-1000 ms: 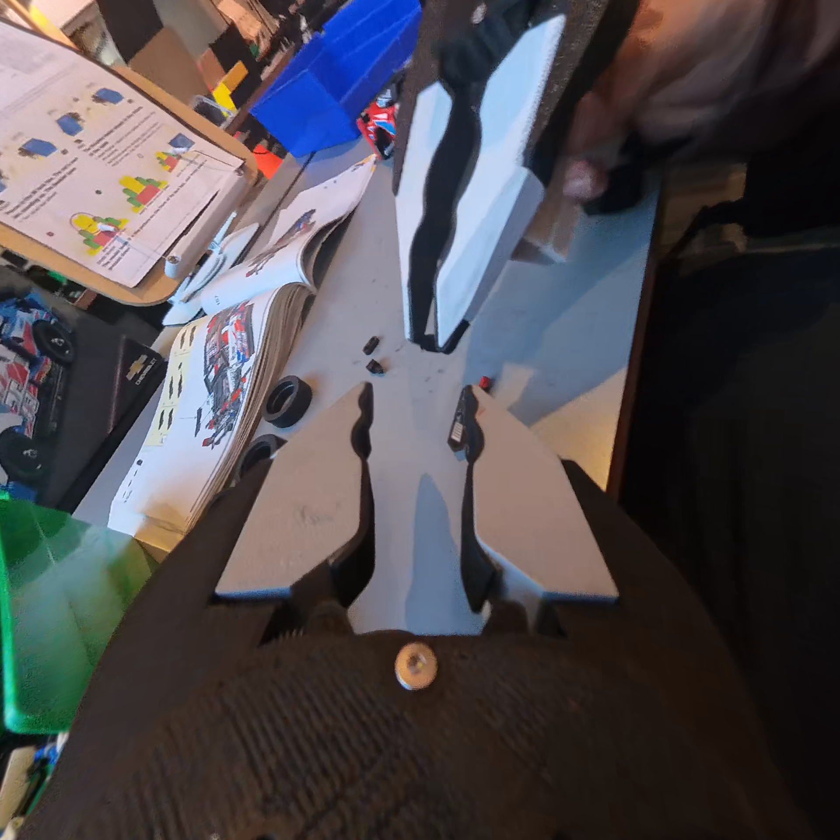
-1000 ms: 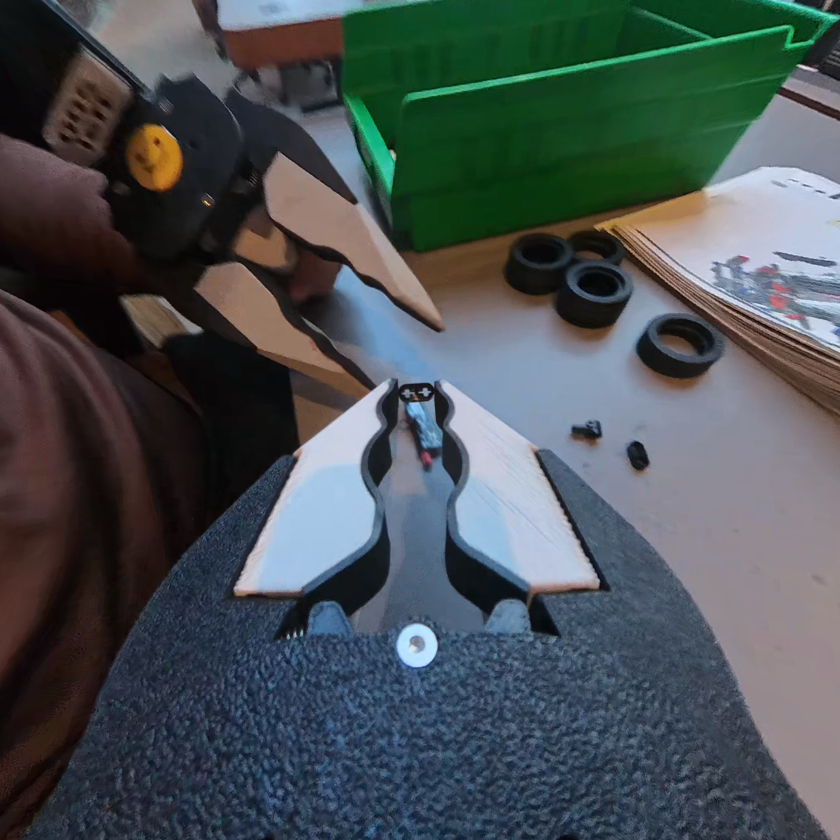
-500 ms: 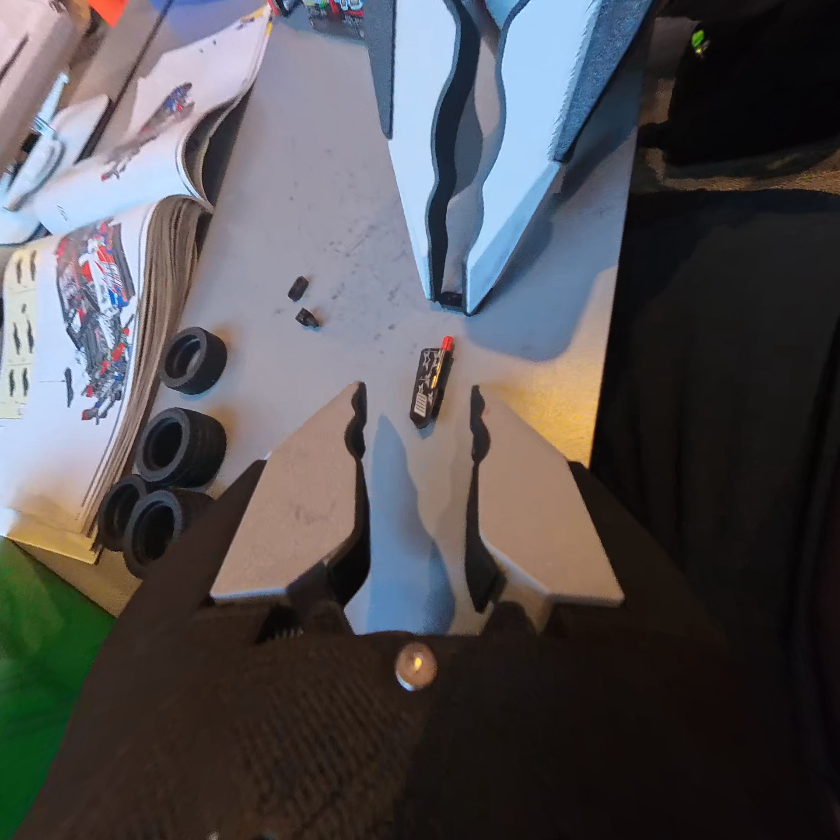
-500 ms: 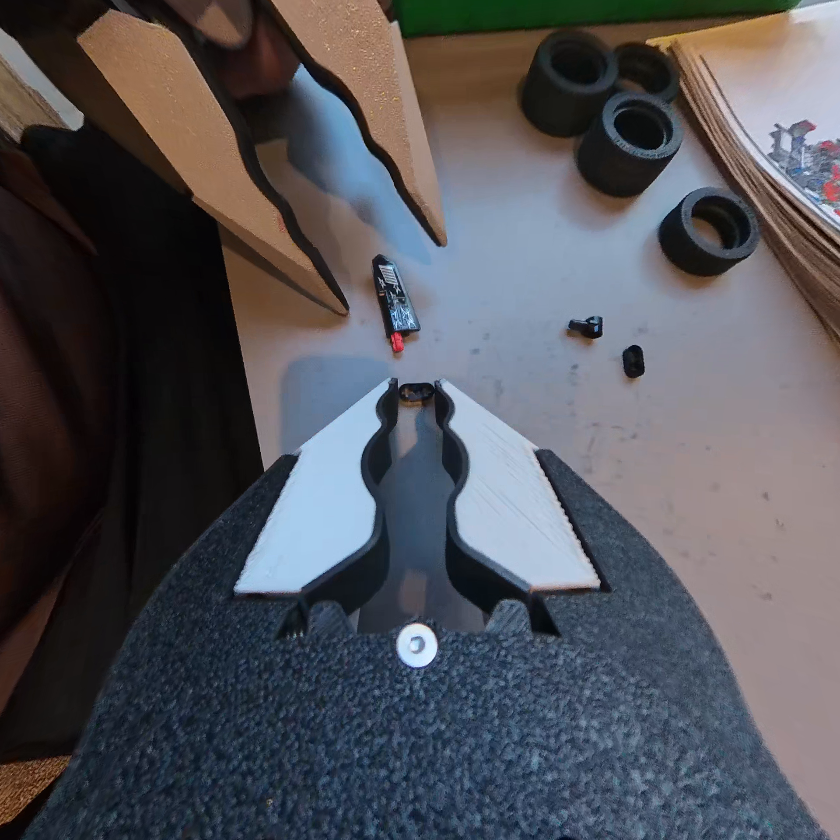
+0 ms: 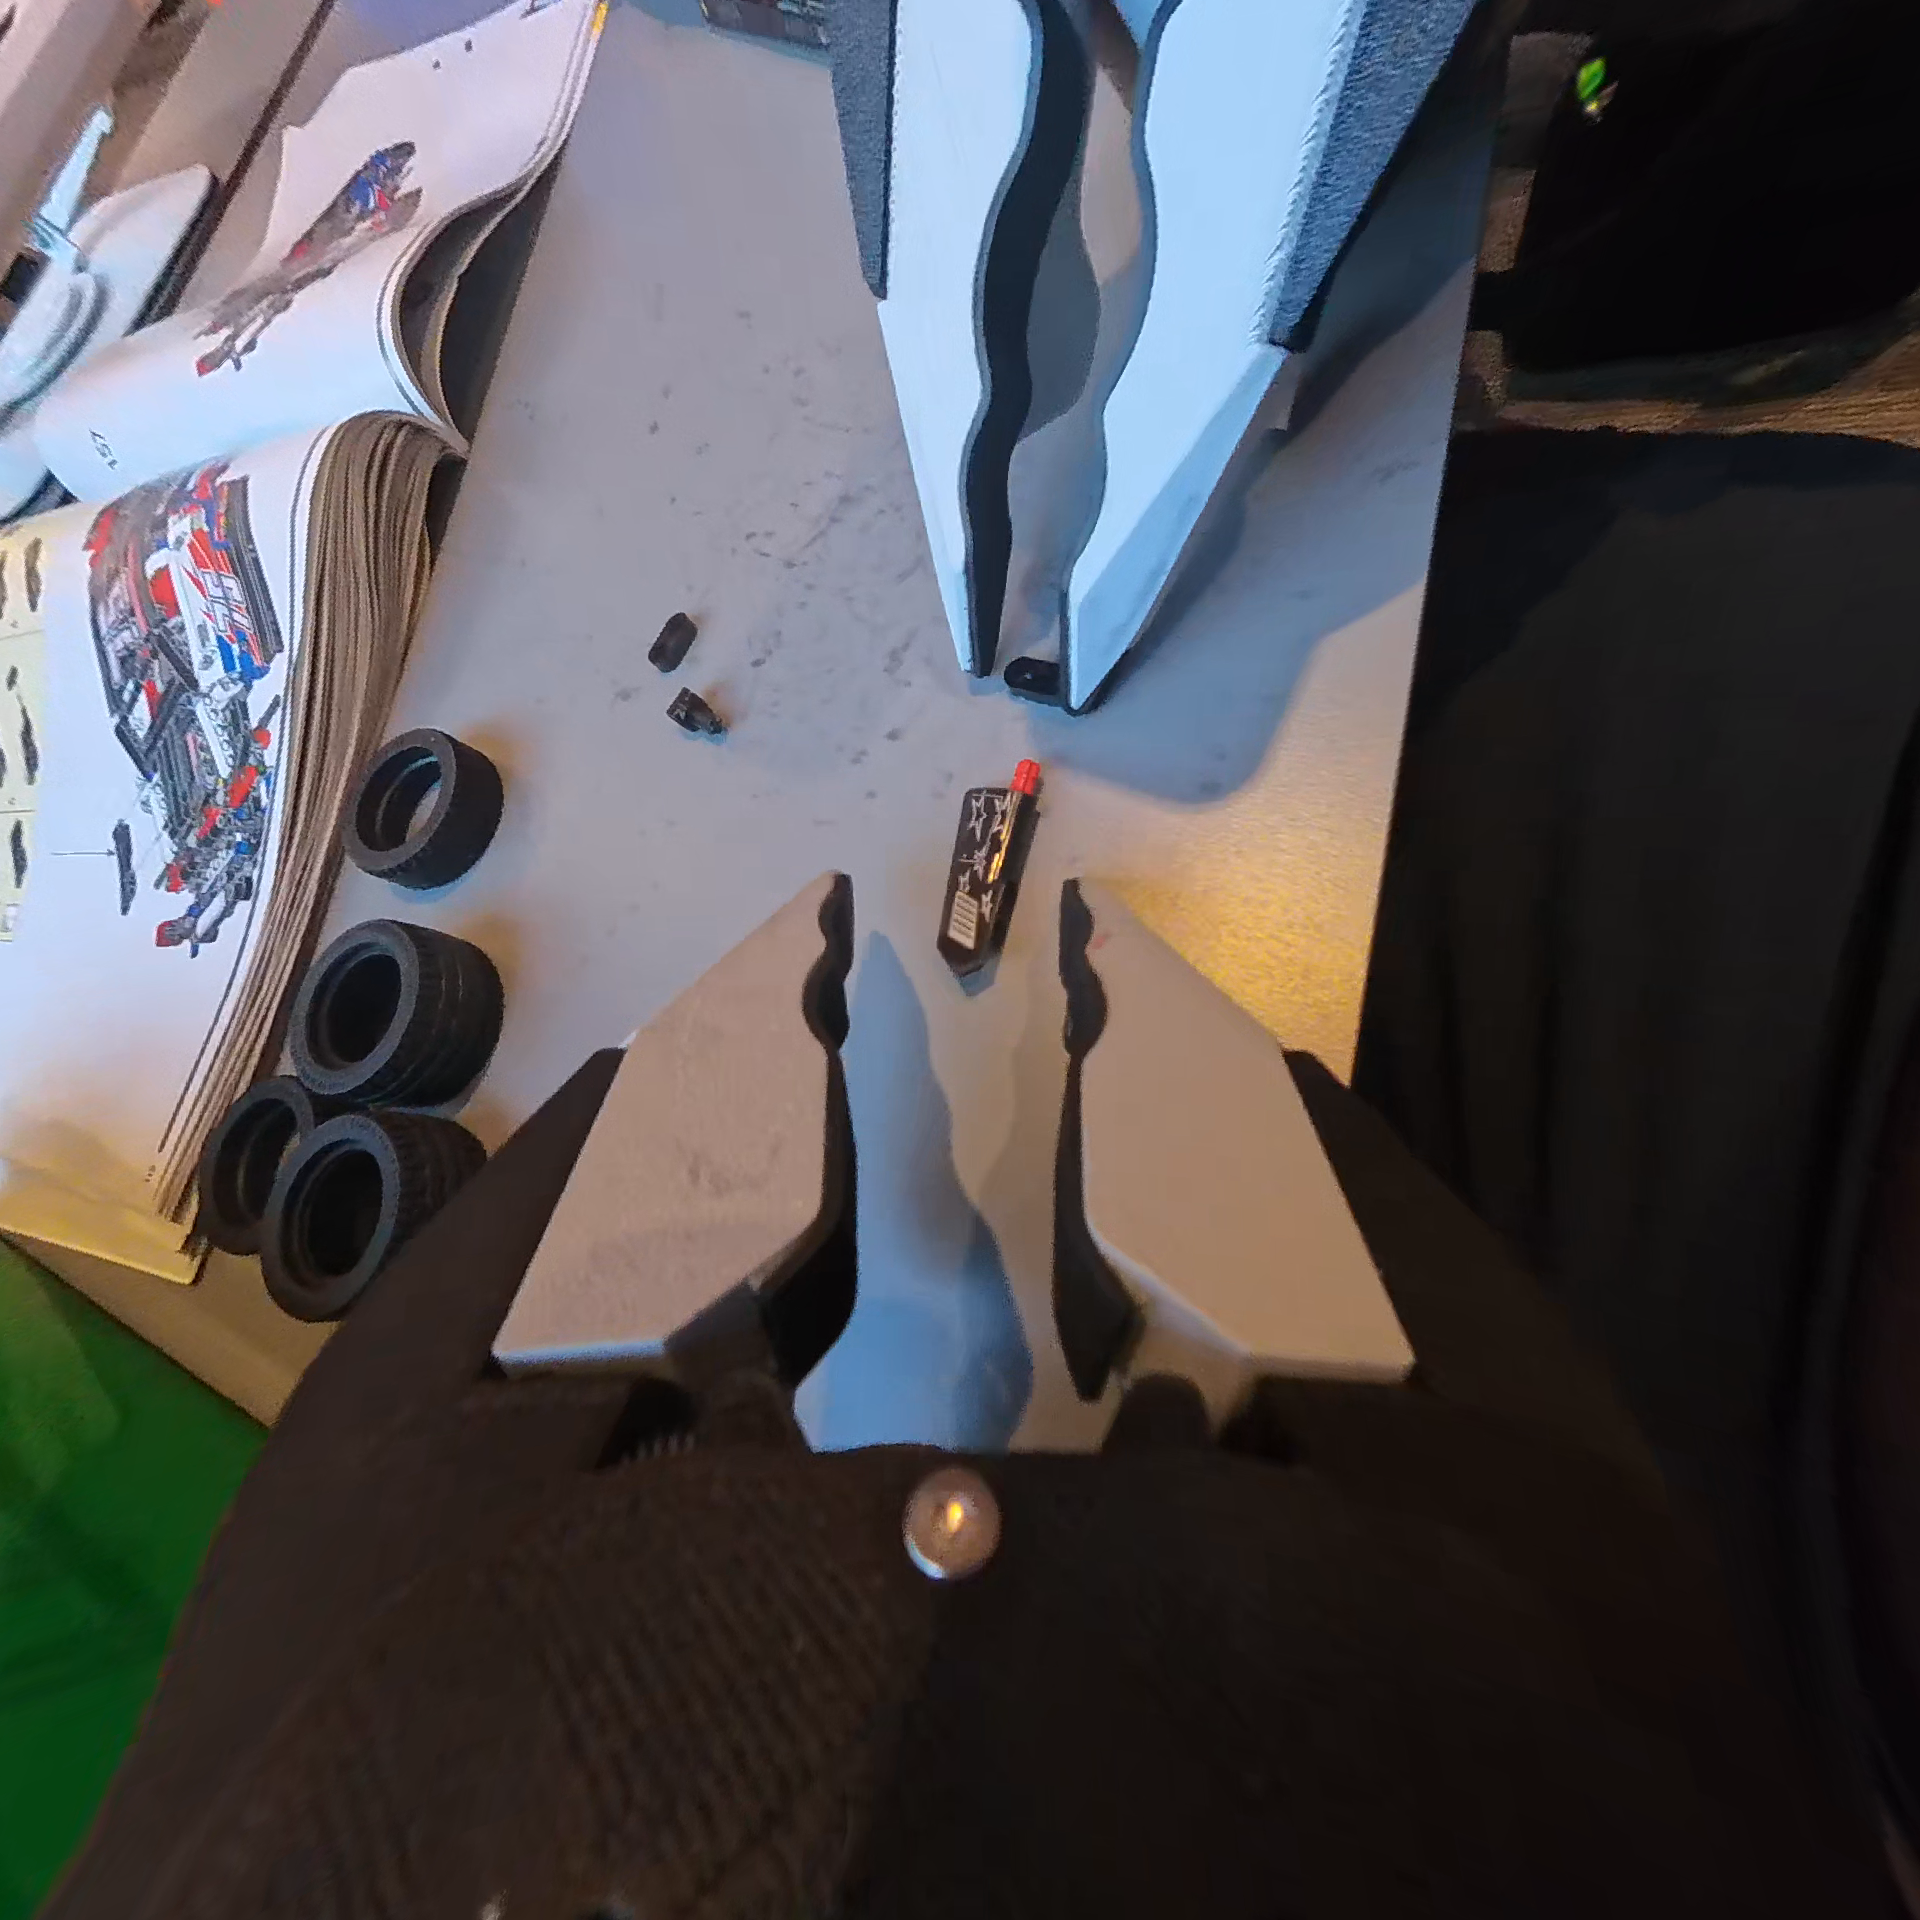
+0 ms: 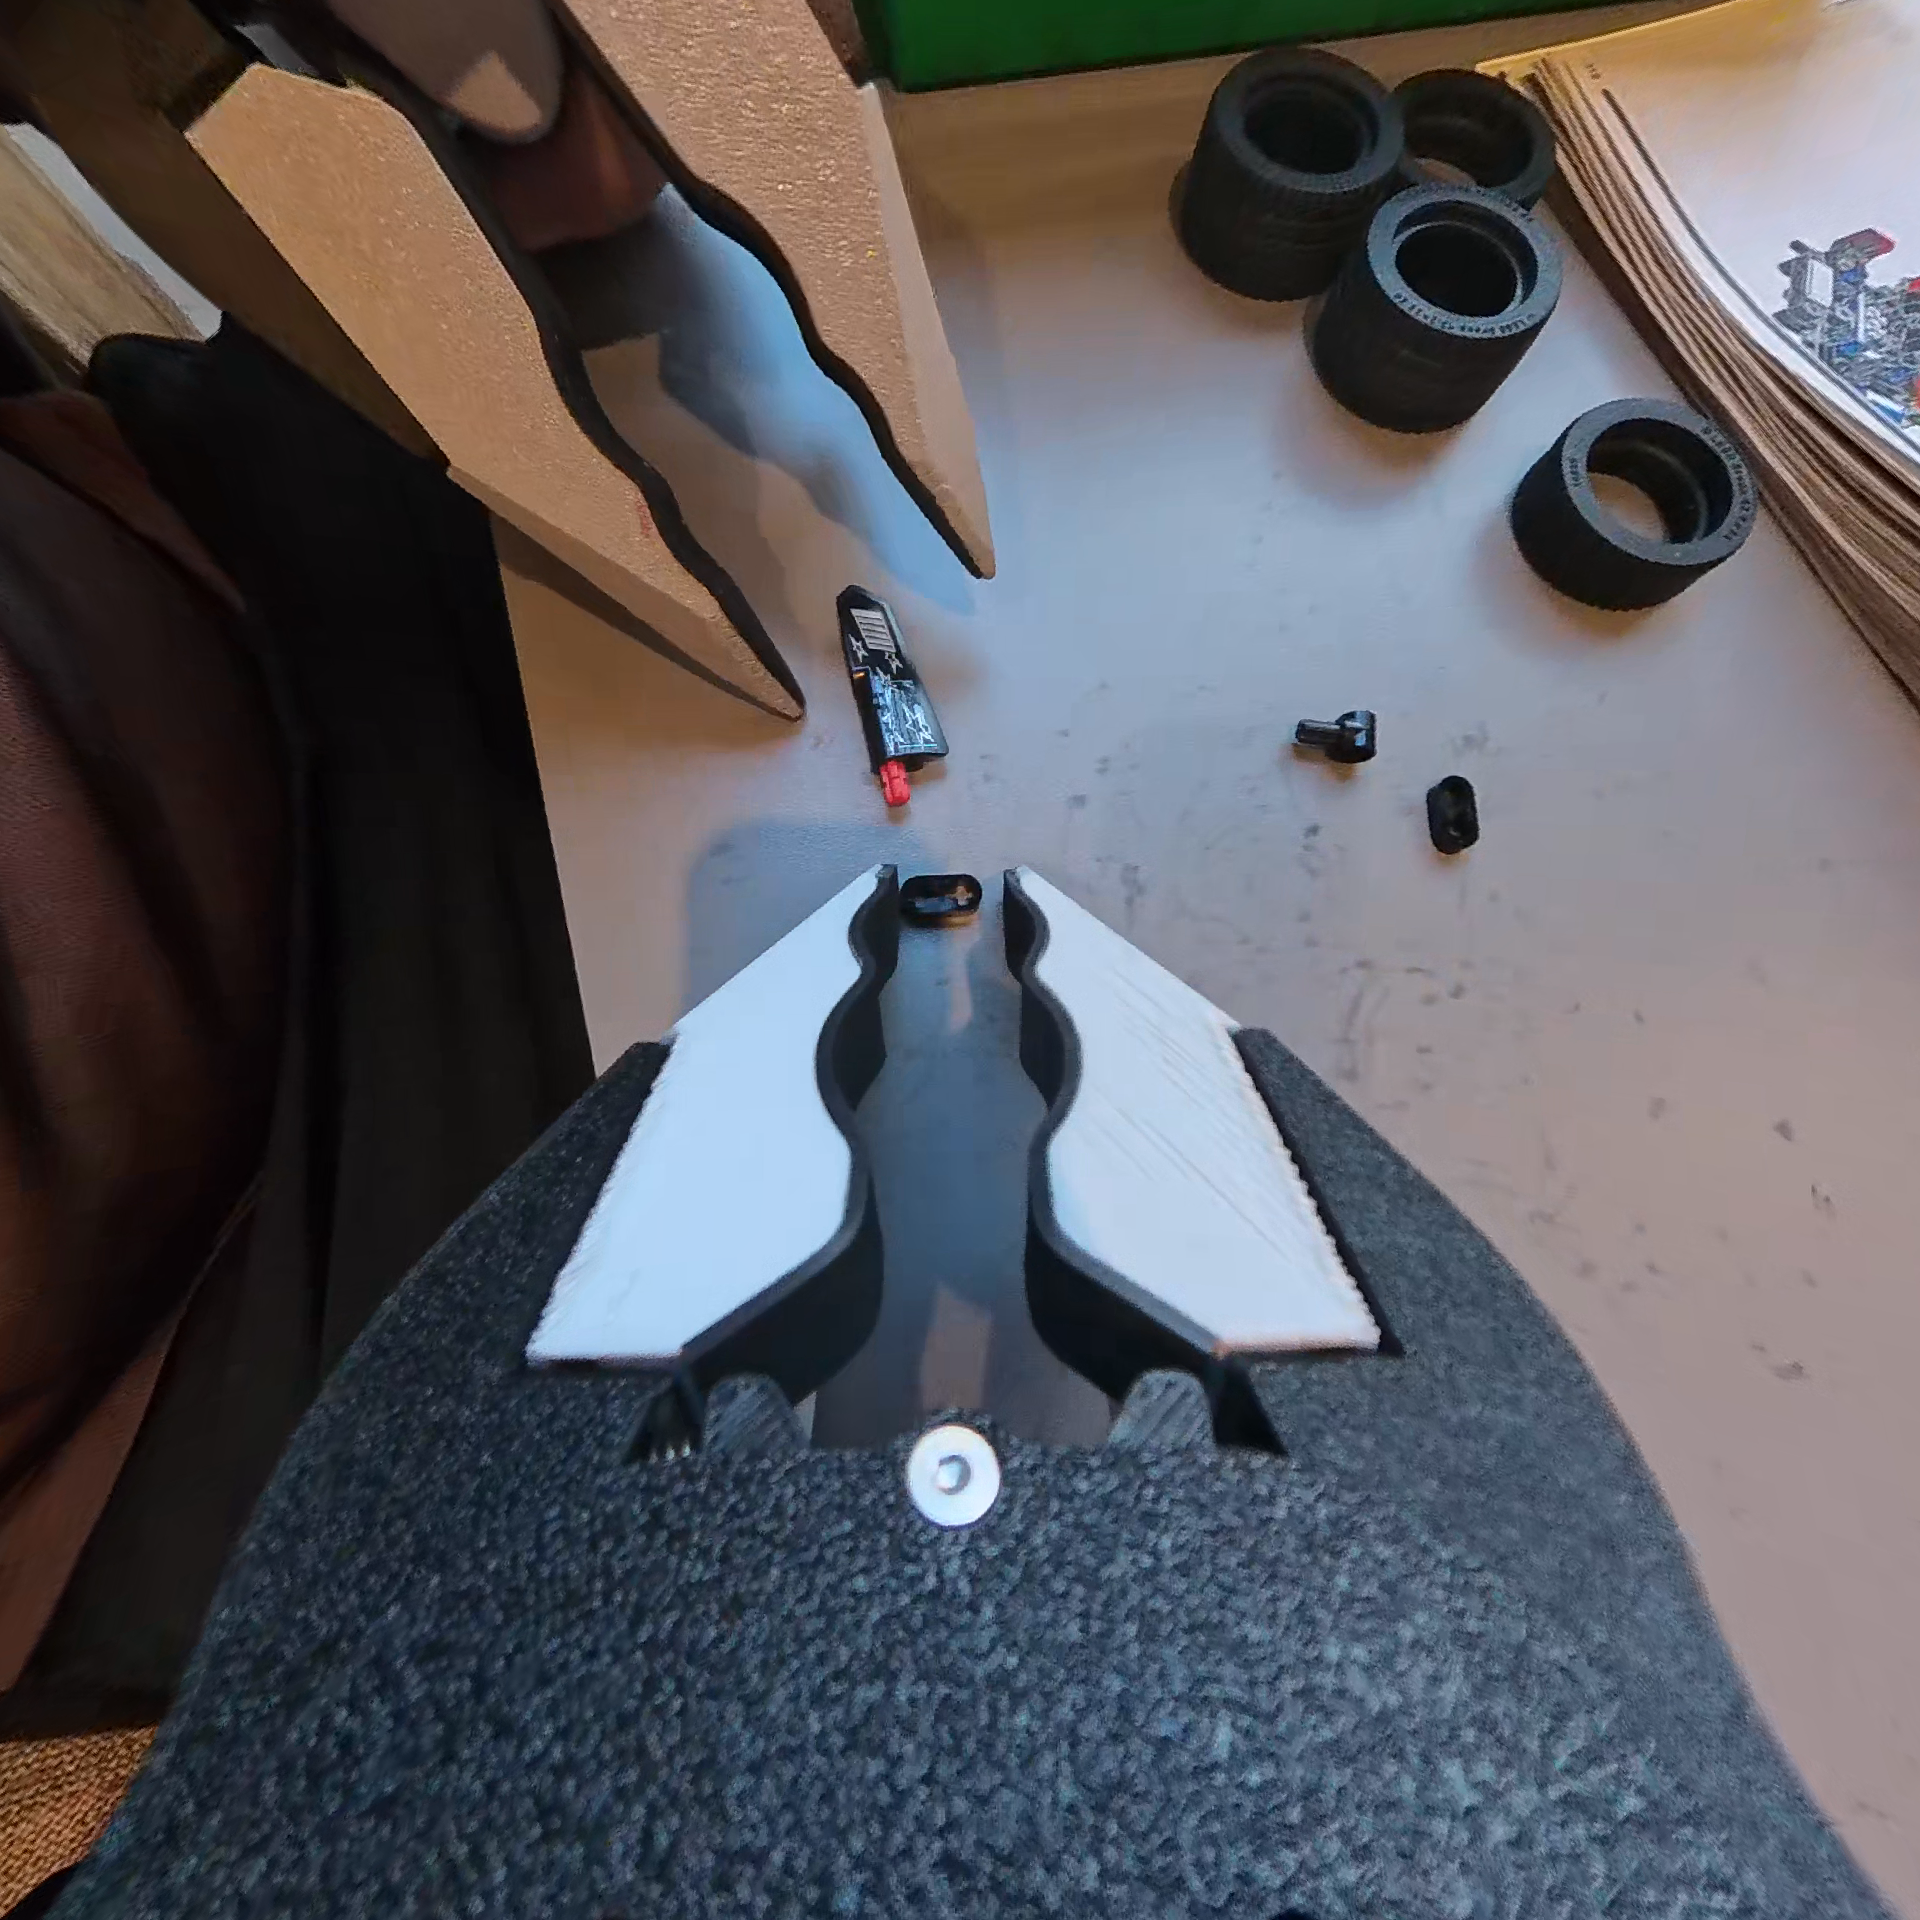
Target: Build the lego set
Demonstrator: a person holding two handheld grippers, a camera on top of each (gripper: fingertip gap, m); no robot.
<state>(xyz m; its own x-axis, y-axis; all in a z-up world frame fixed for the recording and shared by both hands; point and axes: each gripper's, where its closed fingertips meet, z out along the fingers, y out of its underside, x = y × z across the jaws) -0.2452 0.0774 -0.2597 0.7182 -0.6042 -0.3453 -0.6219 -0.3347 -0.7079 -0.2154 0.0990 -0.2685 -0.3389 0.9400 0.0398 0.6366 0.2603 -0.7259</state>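
Observation:
A flat black printed lego piece with a red pin (image 5: 982, 878) lies on the grey table (image 5: 644, 312), just past my left gripper's fingertips. My left gripper (image 5: 953, 885) is open and empty, low over the table. My right gripper (image 6: 943, 885) points toward it from the other side, its jaws narrow around a small black connector (image 6: 940, 899) at the tips. The connector also shows in the left wrist view (image 5: 1034, 675). The printed piece (image 6: 894, 686) lies between the two grippers. Two more small black parts (image 6: 1338, 736) (image 6: 1452, 812) lie loose nearby.
Several black tyres (image 5: 395, 1013) (image 6: 1434, 301) sit beside an open instruction booklet (image 5: 156, 727) (image 6: 1818, 260). A green bin (image 6: 1039, 42) stands behind them. The table edge (image 5: 1403, 727) runs close beside both grippers, with a person's dark clothing beyond. The tips of one gripper are about 5 cm away from the tips of the other.
The printed piece left my left gripper's finger and now lies on the table. Both grippers tilted down toward the table. The right gripper kept the connector at its tips.

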